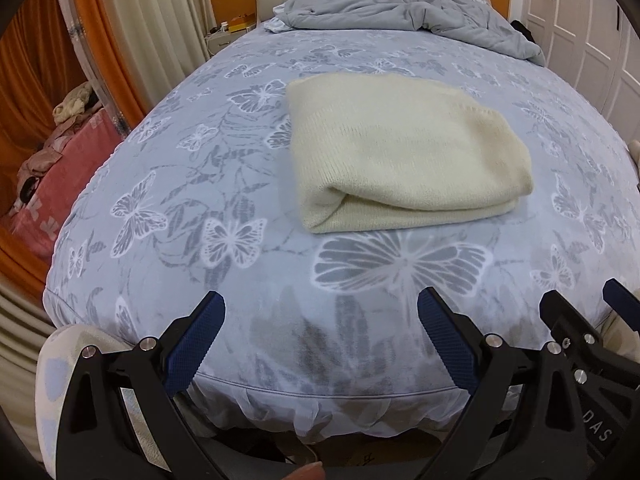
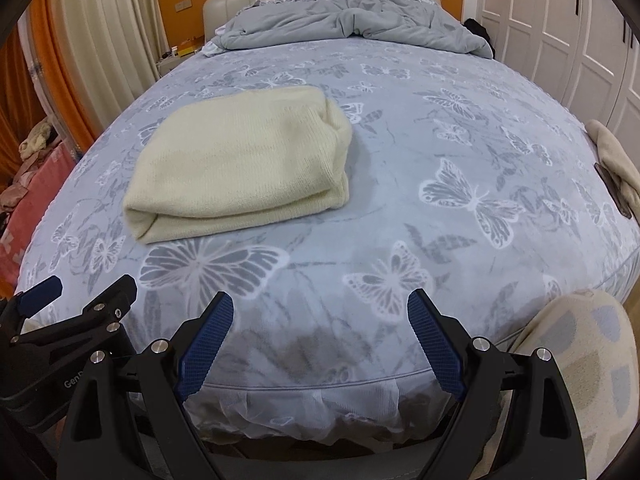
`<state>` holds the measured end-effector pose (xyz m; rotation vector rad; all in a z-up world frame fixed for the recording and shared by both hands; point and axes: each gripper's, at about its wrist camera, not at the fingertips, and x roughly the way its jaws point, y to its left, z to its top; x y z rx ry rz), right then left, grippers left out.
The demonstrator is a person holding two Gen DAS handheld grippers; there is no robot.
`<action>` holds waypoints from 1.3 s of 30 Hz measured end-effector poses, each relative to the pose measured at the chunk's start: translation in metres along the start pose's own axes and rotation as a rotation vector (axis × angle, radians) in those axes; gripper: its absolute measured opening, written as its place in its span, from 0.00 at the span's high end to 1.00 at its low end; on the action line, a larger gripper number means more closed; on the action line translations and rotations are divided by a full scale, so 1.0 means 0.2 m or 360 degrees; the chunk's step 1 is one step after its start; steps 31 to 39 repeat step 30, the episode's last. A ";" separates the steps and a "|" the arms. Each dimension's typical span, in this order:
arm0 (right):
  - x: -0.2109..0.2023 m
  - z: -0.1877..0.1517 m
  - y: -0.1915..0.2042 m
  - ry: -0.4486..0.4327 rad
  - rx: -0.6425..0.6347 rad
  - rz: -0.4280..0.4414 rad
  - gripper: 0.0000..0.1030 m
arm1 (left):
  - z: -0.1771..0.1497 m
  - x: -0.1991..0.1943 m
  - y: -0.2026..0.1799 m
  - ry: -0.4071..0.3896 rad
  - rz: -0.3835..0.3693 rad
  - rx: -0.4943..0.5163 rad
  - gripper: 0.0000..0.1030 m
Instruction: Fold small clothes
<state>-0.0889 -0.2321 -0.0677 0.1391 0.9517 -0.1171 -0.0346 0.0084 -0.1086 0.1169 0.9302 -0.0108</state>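
The cream knit sweater [image 1: 404, 152] lay folded at twelve o'clock; left gripper [image 1: 322, 322] and right gripper [image 2: 320, 320] gaped wide, empty. Folding seemed finished; next, probably, another garment.

A home bedroom: bed [image 2: 400, 128], rumpled duvet [image 2: 352, 24], wardrobe doors [image 2: 560, 20].

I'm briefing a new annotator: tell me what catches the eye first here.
A cream knitted garment, folded into a neat block, lies on the butterfly-print bedspread near the foot of the bed. Both the left gripper and the right gripper are open and empty at the bed's near edge. A rumpled grey duvet is heaped against the headboard.
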 end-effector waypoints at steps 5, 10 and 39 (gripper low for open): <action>0.00 0.00 0.00 0.0000 0.0014 0.0007 0.16 | 0.00 0.01 0.00 -0.0007 0.0004 0.0005 0.08; 0.00 -0.01 -0.02 0.0005 0.0075 0.0040 0.16 | 0.00 0.03 0.02 0.0028 -0.0071 -0.0058 0.07; 0.04 -0.03 0.07 -0.0028 -0.0058 -0.0085 0.16 | -0.02 0.06 0.02 -0.0041 0.0086 -0.0030 0.08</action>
